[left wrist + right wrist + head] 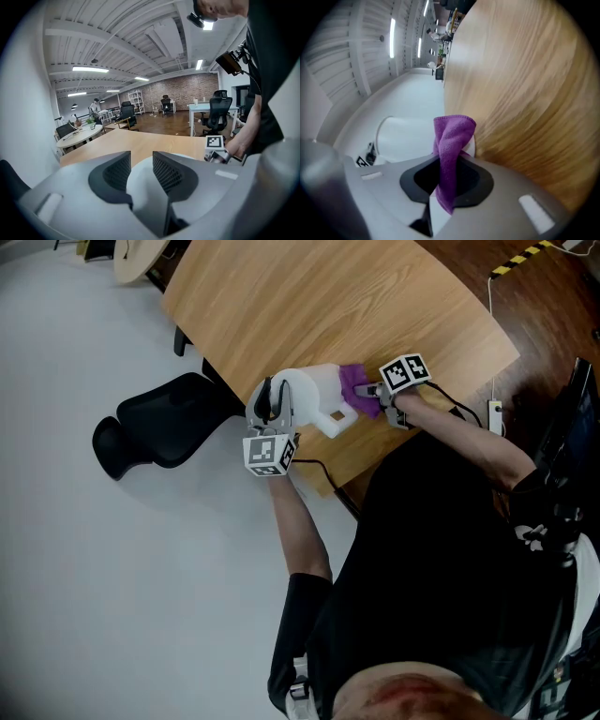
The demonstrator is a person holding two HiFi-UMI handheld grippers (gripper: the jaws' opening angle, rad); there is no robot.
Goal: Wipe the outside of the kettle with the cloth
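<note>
**Both grippers on the kettle, cloth at its side**

- Your left gripper (273, 407) is nearly shut. Its jaws clamp a white, rounded part of the kettle (314, 395), and the left gripper view shows that white surface filling the narrow gap between the two dark pads. I cannot tell which part of the kettle it is.
- Your right gripper (370, 395) is shut on the purple cloth (354, 390). In the right gripper view the cloth runs through the closed jaws as a pinched strip. A folded bunch stands out past the fingertips and a short tail hangs behind them.
- The kettle lies between your two tools. It is directly at the tips of the left jaws, and just ahead of the right jaws on their left side.
- The bunched end of the cloth sits against the side of the kettle that faces your right gripper. The two look to be touching in the head view, but the contact point itself is not clear.
- The wooden table (356, 306) lies under both tools. The kettle stands near the table edge closest to you.
- From the right jaws, the table's wood grain fills everything to the right of the cloth.
- A black chair (159, 423) stands on the grey floor (112, 596), well apart from your left gripper on its outer side.
</note>
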